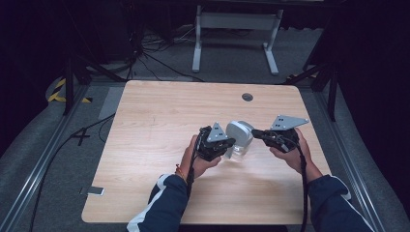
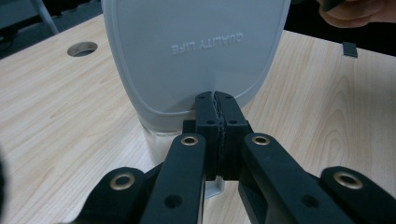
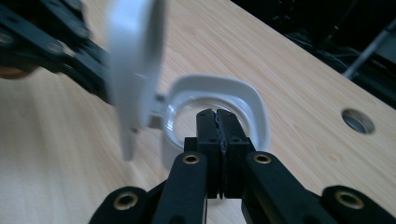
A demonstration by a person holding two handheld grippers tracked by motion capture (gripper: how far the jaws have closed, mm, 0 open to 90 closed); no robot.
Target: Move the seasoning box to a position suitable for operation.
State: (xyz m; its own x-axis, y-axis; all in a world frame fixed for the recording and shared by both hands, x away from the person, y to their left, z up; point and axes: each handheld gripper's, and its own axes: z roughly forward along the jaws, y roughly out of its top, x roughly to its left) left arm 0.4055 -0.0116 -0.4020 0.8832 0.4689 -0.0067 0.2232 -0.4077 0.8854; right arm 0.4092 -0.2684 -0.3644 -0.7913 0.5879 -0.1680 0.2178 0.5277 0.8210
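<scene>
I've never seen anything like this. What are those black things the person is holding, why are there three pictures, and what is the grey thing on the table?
No robot here: a person holds a hand-worked tool with two black jaws in each hand, the left gripper and the right gripper. One picture looks down from above the wooden table. The other two come from small cameras riding on each gripper, looking along its jaws.

On the table stands a clear container with a grey hinged lid, now flipped up. Both grippers have their jaws shut. The left one is up against the raised lid; the right one is at the container's rim. Whether either actually pinches anything I cannot tell.
</scene>
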